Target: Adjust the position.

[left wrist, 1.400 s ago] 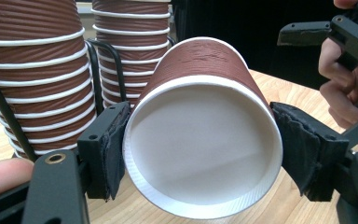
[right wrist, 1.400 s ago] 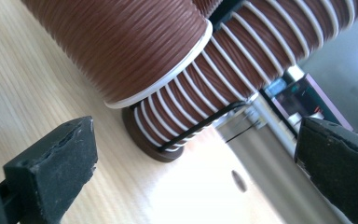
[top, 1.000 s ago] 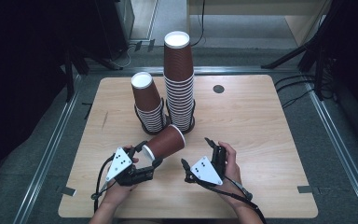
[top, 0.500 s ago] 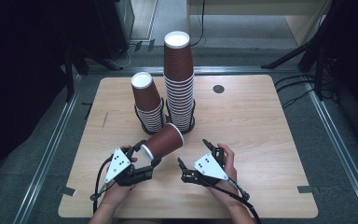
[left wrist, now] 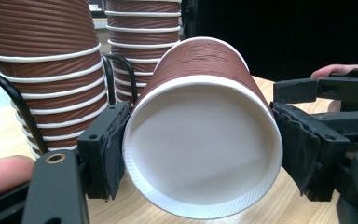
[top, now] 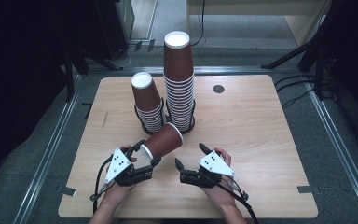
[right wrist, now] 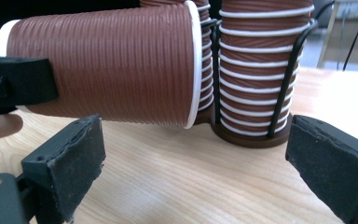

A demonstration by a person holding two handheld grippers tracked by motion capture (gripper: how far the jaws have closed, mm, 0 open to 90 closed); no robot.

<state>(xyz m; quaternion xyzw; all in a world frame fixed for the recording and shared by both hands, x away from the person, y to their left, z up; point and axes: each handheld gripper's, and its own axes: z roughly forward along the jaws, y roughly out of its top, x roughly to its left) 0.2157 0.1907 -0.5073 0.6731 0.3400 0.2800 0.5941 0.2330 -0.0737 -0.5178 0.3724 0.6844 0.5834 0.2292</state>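
High view, table: a light wooden table point(top: 261, 140) with a small dark round disc point(top: 218, 88) set in its far side.
High view, stacks: two stacks of brown ribbed paper cups stand upside down at the table's middle, each in a black wire holder; the tall stack point(top: 179, 79) is to the right of the short stack point(top: 147, 102), the two just beside each other.
High view, left gripper: the left gripper point(top: 148, 156) is at the near left, its jaws clamped across the open rim end of a single brown ribbed paper cup point(top: 163, 140) lying on its side, base pointing toward the stacks.
High view, right gripper: the right gripper point(top: 190, 156) lies near right, jaws spread wide with nothing between them, pointing toward the single cup but apart from it.
Left gripper view, hold: the white-lined mouth of the single cup point(left wrist: 200, 149) faces the camera, squeezed slightly oval between the two padded jaws touching its rim on either side.
Left gripper view, behind: the short stack point(left wrist: 46, 70) and tall stack point(left wrist: 142, 37) rise beyond; the right gripper's black body is at the right edge.
Right gripper view, jaws: both pads stand far apart and empty over bare wood.
Right gripper view, cup: the single cup point(right wrist: 107, 65) hangs sideways above the table, its base close to the tall stack point(right wrist: 256, 70) in its wire holder point(right wrist: 289, 70).
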